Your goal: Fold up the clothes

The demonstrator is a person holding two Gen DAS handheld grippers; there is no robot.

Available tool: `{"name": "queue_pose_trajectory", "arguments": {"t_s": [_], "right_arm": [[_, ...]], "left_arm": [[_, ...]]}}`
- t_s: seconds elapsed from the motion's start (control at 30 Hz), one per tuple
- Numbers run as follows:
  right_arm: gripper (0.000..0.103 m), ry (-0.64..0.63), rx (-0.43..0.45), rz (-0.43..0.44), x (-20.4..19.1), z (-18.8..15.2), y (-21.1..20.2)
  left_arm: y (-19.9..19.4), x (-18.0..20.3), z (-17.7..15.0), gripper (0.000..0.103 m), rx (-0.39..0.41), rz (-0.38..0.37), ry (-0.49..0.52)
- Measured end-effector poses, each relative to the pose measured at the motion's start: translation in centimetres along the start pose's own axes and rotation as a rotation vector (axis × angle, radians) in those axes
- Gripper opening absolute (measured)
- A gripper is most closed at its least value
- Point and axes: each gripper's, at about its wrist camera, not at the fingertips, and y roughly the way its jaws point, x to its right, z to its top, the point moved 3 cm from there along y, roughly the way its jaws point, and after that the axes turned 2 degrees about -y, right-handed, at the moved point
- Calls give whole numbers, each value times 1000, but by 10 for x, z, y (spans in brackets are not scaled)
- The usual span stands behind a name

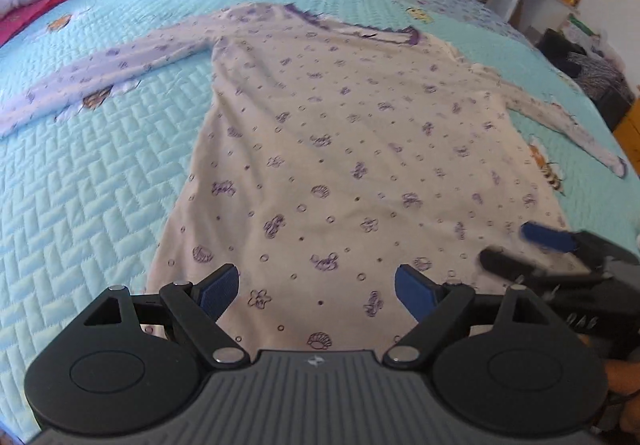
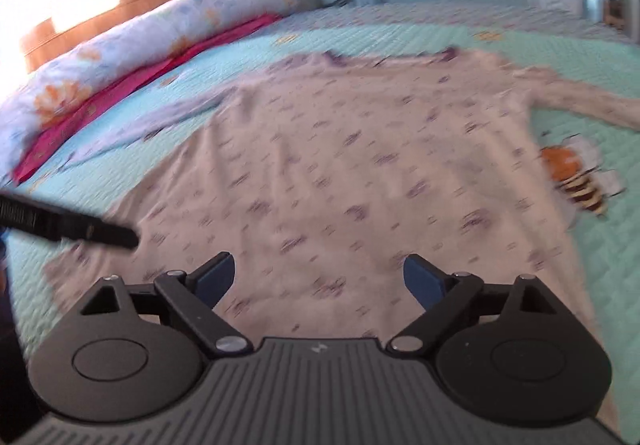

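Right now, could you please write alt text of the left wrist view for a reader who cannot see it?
A pale long-sleeved top with purple prints lies flat, sleeves spread, on a turquoise quilted bedspread. The left gripper hovers open over its hem, nothing between its fingers. The right gripper is at the lower right, also open.

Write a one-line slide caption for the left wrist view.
Open left gripper above the hem of a long-sleeved shirt spread flat on a quilt.
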Motion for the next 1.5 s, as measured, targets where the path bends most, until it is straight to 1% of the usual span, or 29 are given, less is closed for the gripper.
{"name": "queue_pose_trajectory", "arguments": {"t_s": [0.13,0.2,0.27,0.3,0.33,0.37,0.43,0.5,0.57,0.63,0.7,0.77,0.8,0.83,0.9,0.97,1.03,1.1,1.2,1.27,1.3,1.4,1.43,1.5], "right_arm": [[92,-2,9,-104,8,-1,6],[93,22,3,-190,11,-7,15],[100,-21,4,-220,6,-12,22],[103,-55,-13,-253,1,-13,26],[103,-80,-23,-280,-3,-13,29],[103,-93,-19,-297,-5,-13,30],[103,-86,-15,-299,-3,-13,29],[103,-59,-20,-277,2,-13,29],[103,-44,-27,-263,5,-11,28],[103,-20,-57,-251,6,-6,27],[103,52,-67,-220,10,5,20],[103,99,-25,-221,11,19,11],[103,69,-11,-231,8,28,9],[103,28,-9,-231,5,35,11],[103,11,-38,-190,6,48,18],[103,73,-77,-148,14,53,22],[103,133,-75,-105,20,54,17],[103,163,-61,-99,26,50,9],[103,166,-58,-178,35,40,7],[103,163,-77,-217,38,36,14],[103,166,-73,-225,37,35,19],[103,124,-19,-260,28,41,36],[103,100,-12,-285,26,42,45],[103,42,-47,-350,24,40,65]], "left_arm": [[10,7,5,89,27,12,-15],[20,11,7,89,31,22,-6],[34,12,6,89,14,56,-10],[39,14,5,93,15,73,-10],[41,17,4,98,28,84,-1],[42,21,2,100,33,96,13],[44,29,-1,101,35,127,53],[42,30,-1,101,31,113,61],[38,27,1,100,20,89,40],[34,24,4,98,9,65,20],[30,22,9,97,5,54,-8],[28,22,15,97,5,50,-32],[28,22,18,96,0,56,-32],[27,24,22,93,-4,65,-27],[25,26,30,84,-3,71,-17],[23,26,36,84,-11,51,-32],[24,28,42,84,-15,18,-40],[29,31,46,84,-7,36,-23],[34,32,50,84,-11,32,-40],[36,30,50,84,-18,31,-59],[36,29,49,82,-19,45,-58],[38,24,45,74,-28,113,-39],[39,21,44,74,-34,133,-35],[44,14,39,74,-57,159,-29]]}}
